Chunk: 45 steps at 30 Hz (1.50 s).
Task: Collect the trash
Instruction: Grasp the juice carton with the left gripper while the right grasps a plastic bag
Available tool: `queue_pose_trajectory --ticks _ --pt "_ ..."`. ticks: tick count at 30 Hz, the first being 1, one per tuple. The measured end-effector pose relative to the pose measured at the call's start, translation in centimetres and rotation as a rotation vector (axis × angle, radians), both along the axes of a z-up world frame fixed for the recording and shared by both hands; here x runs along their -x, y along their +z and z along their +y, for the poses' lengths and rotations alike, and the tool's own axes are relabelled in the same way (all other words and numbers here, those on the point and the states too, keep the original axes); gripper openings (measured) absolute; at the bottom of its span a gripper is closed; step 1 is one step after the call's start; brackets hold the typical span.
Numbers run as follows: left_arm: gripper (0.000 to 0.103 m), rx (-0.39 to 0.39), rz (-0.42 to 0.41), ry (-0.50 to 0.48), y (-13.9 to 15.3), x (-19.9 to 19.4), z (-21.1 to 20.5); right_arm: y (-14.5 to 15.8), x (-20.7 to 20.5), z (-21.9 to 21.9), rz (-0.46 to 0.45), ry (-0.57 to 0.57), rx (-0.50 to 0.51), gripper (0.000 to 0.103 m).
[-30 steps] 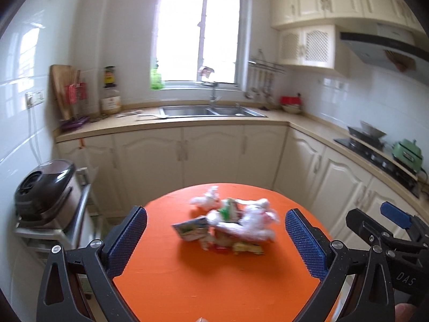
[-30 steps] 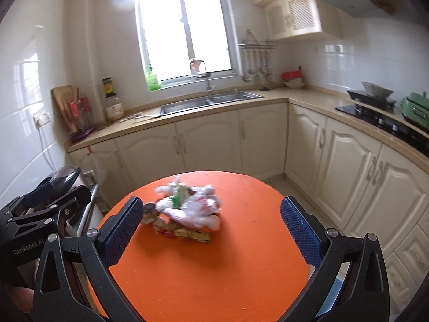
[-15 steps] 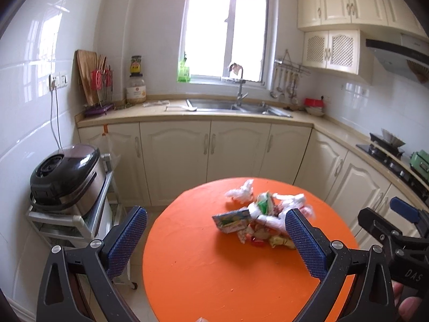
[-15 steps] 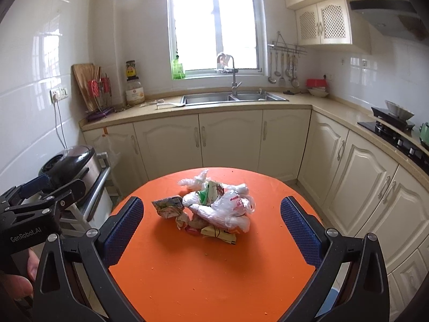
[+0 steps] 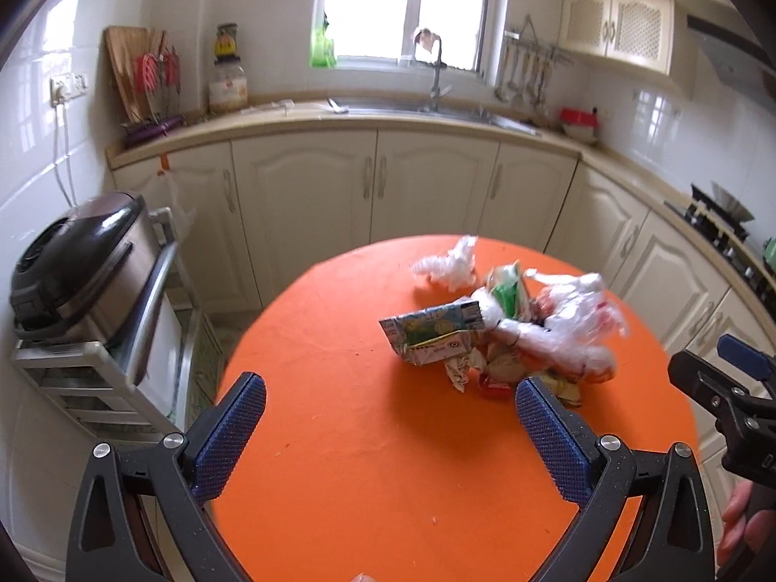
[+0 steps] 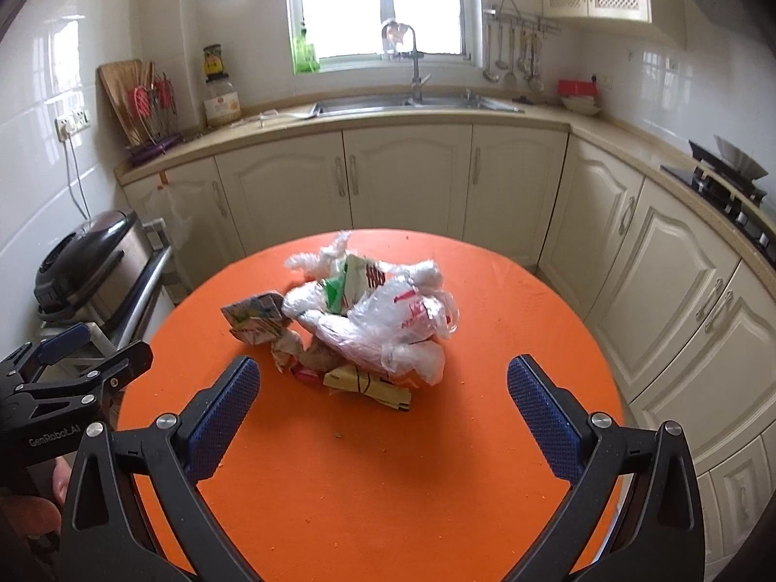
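Cream kitchen cabinets, white tiled walls, bright window.

Both grippers are the same build: black plastic frames with triangular cutouts and silver screw heads at the joints. The left gripper has two fingers faced with blue knurled pads, and the right gripper has identical blue textured pads. From the right wrist cam, the other unit's black body reads "GenRobot.AI" in white, with a blue tip on top. A bit of the person's hand shows at the left cam's edge.
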<state>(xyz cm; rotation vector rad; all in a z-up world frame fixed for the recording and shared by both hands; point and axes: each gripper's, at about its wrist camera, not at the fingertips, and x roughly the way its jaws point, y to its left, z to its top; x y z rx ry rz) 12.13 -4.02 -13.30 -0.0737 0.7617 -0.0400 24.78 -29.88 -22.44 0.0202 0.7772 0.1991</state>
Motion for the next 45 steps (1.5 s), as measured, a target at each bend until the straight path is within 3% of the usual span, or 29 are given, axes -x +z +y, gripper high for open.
queue_pose_trajectory --ticks 9,15,19,21,23,29,45 --pt "0.102 -0.027 0.081 -0.079 -5.1 -12.9 -0.5 -4.1 -4.0 0.3 0.087 -0.006 0.003 0.103" --pt "0.102 -0.026 0.135 -0.232 -8.2 -20.2 -1.8 -5.5 -5.4 -0.2 0.116 -0.026 -0.005 0.103" --pt "0.102 -0.056 0.143 -0.269 -9.5 -24.7 -2.1 -5.8 -5.8 -0.3 0.124 -0.027 0.005 0.103" --pt "0.098 -0.062 0.135 -0.252 -10.1 -26.7 -2.0 -5.9 -5.9 -0.3 0.127 -0.026 0.002 0.103" --pt "0.083 -0.021 0.14 -0.264 -10.3 -28.6 -1.5 -6.0 -5.9 -0.2 0.128 -0.022 0.003 0.103" --pt "0.083 0.007 0.109 -0.256 -10.5 -31.4 -0.3 -6.2 -6.0 -0.3 0.133 -0.018 -0.004 0.103" --pt "0.083 0.007 0.043 -0.144 -9.1 -33.1 2.1 -6.7 -6.1 2.3 0.136 0.077 -0.037 0.103"
